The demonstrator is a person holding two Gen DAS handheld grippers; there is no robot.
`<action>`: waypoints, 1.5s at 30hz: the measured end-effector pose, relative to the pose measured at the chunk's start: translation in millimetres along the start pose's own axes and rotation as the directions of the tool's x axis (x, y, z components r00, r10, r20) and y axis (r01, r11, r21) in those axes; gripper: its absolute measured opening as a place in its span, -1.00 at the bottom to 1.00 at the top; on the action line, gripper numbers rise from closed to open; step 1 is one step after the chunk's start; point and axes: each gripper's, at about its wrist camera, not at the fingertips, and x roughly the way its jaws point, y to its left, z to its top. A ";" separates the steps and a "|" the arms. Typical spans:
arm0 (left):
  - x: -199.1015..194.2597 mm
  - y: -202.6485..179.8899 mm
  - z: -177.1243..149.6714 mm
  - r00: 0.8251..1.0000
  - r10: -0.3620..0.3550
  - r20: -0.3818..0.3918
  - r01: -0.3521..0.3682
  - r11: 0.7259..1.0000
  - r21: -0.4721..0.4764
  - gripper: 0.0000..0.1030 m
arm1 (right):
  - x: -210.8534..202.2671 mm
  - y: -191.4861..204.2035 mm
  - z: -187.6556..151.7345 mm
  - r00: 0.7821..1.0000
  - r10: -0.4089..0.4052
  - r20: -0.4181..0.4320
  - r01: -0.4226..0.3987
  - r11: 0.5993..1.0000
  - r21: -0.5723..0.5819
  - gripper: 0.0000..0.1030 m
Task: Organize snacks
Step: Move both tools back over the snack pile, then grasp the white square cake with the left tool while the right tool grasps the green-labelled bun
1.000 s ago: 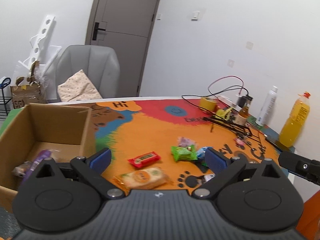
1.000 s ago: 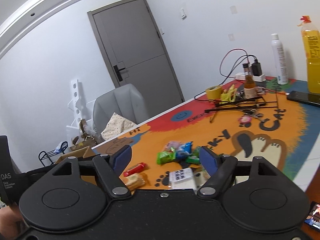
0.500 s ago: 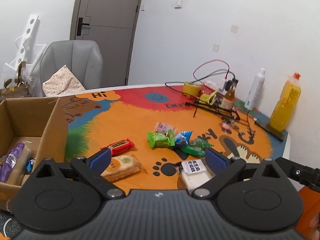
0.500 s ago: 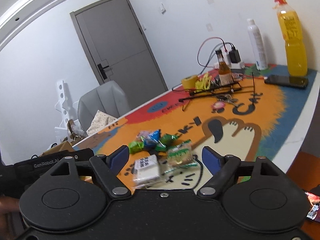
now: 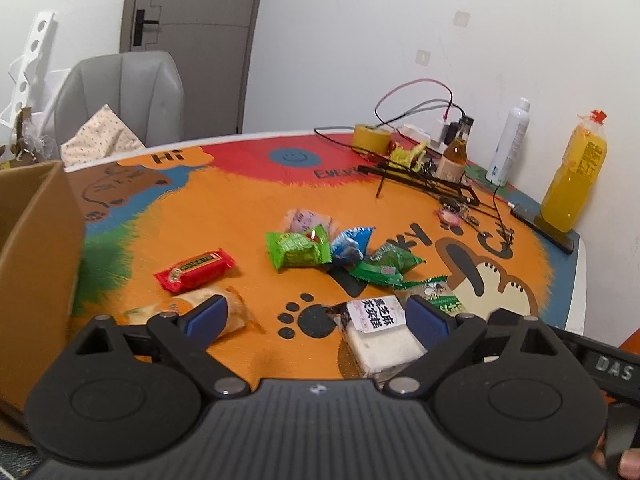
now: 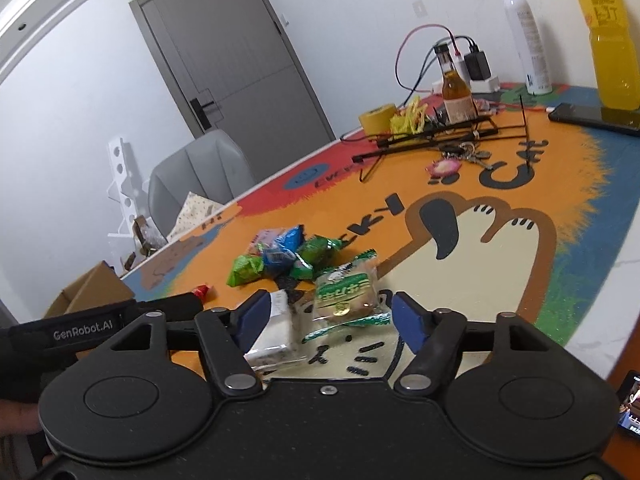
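Brown corrugated cardboard, that is the open box (image 5: 38,264) at the left edge of the table, and only its near wall shows in the left wrist view; its inside is cut off, so what it holds cannot be told. The snacks lie loose on the bright orange cartoon table mat (image 5: 240,216), well apart from the box. Nearest it sits a red rectangular bar wrapper (image 5: 195,271), with a clear-wrapped orange-labelled cake (image 5: 200,308) just beside, partly hidden behind the left gripper's (image 5: 316,318) blue pad. Mid-table is a huddle: a bright green crinkled packet (image 5: 298,249), a pale pink packet (image 5: 306,220) behind it, a blue packet (image 5: 352,242) and a darker green packet (image 5: 384,266), all touching or overlapping.

The left gripper hangs wide open, nothing between its fingers, over a white block-shaped cake with a printed label (image 5: 378,332). The right gripper (image 6: 326,318) is spread open too, empty, and between its fingers from that camera lie the same white cake (image 6: 274,330) and a green-and-white wrapped biscuit pack (image 6: 346,290), side by side.

Further out: a yellow tape roll (image 5: 370,138), a small brown glass bottle (image 5: 454,158), a white spray bottle (image 5: 510,144) and a tall orange drink bottle (image 5: 574,176) by the wall. A tangle of black rods and cables there is hard to sort out.
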 end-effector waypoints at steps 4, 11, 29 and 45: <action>18.5 -4.8 -1.7 0.999 -0.014 -0.038 0.014 1.000 -0.005 0.77 | 15.1 -6.3 0.6 1.000 -0.008 -0.021 0.008 1.000 0.004 0.27; 41.9 -15.4 -0.9 0.996 -0.033 -0.078 0.034 0.999 0.006 0.73 | 39.2 -10.7 1.9 0.998 -0.029 -0.058 0.028 0.999 -0.017 0.12; 76.2 -54.7 -11.2 0.990 -0.008 -0.143 0.022 0.996 0.091 0.72 | 16.4 -39.4 -2.7 0.996 -0.078 -0.046 0.078 0.997 0.001 -0.57; 63.6 -25.8 -12.2 0.990 0.015 -0.139 0.001 0.994 0.112 0.02 | 32.9 1.1 -1.7 0.997 -0.073 -0.028 0.070 0.993 -0.097 0.36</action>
